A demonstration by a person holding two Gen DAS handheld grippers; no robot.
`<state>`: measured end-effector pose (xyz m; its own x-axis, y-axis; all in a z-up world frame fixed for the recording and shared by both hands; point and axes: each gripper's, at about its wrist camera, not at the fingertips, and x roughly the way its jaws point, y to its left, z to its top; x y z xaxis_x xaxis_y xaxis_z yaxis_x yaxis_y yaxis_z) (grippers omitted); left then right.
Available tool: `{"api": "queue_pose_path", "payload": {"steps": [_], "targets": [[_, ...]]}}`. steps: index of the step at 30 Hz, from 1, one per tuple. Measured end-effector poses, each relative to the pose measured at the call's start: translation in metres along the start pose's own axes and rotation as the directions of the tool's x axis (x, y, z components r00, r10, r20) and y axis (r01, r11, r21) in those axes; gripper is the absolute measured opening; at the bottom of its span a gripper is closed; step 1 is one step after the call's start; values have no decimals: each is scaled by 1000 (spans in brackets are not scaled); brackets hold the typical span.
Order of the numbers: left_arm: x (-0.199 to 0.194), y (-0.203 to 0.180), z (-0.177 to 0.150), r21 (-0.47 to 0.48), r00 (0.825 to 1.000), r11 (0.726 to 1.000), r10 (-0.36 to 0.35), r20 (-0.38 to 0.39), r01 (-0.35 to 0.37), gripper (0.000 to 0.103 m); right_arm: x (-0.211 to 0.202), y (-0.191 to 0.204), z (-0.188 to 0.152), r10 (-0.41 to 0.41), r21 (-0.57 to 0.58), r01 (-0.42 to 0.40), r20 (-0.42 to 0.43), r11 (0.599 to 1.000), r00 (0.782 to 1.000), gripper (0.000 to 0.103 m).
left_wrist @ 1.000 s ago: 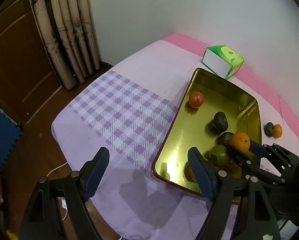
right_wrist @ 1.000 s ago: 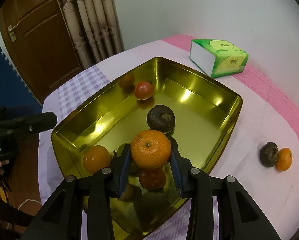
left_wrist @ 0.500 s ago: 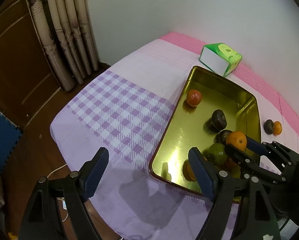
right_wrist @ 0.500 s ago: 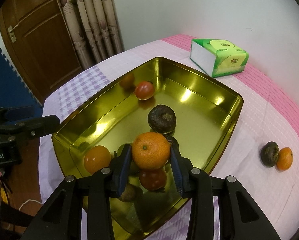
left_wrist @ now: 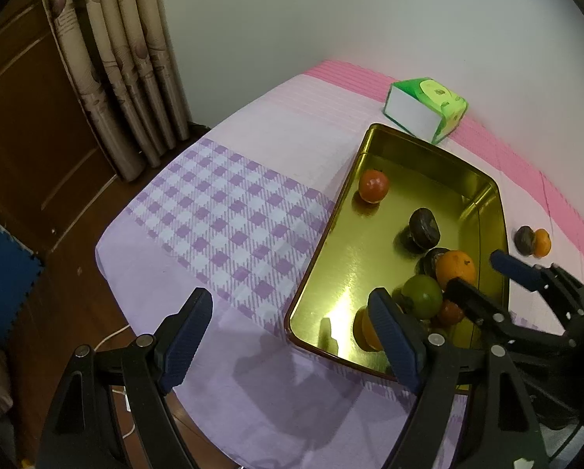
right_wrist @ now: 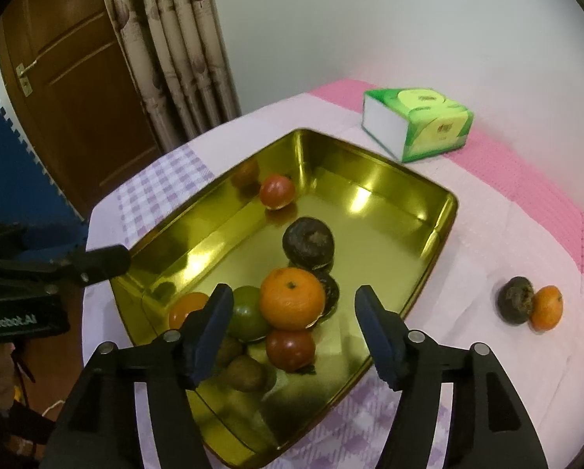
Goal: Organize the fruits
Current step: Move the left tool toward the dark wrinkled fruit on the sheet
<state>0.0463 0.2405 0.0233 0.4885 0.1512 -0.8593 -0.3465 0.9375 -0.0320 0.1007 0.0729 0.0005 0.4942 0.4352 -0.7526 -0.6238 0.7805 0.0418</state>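
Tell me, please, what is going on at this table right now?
A person is sorting fruit into a gold tin tray with two handheld grippers. The right gripper is opening, its pads clear of the orange mandarin resting on the pile. The left gripper hovers open beside the tray. A dark fruit and another mandarin remain on the cloth.

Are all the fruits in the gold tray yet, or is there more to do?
Almost done. Most fruits already sit in the gold tray, including a red one and a dark one. The right claw is opening, its pads off the orange, which now rests on the pile in the tray. The left claw is open and empty. Still left on the cloth: a dark fruit and a small orange.
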Motion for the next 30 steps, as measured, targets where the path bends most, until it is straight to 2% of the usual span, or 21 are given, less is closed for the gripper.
{"api": "queue_pose_path", "payload": {"steps": [5, 12, 17, 23, 30], "targets": [[0, -2, 0, 9, 1000, 1000, 0, 4, 0, 80, -12, -14, -1, -43, 34, 42, 31, 999, 999, 77], [-3, -5, -1, 19, 1000, 1000, -1, 15, 1, 80, -32, -62, -15, -152, 124, 145, 45, 982, 987, 85], [-4, -9, -2, 35, 1000, 999, -5, 26, 5, 80, -45, -104, -34, -254, 183, 245, 24, 952, 967, 88], [-9, -20, -3, 77, 998, 997, -25, 60, 20, 80, -54, -160, -64, -370, 281, 363, -31, 889, 929, 91], [-21, -47, -7, 172, 991, 984, -66, 119, 45, 80, -53, -215, -94, -441, 327, 449, -103, 832, 892, 91]]}}
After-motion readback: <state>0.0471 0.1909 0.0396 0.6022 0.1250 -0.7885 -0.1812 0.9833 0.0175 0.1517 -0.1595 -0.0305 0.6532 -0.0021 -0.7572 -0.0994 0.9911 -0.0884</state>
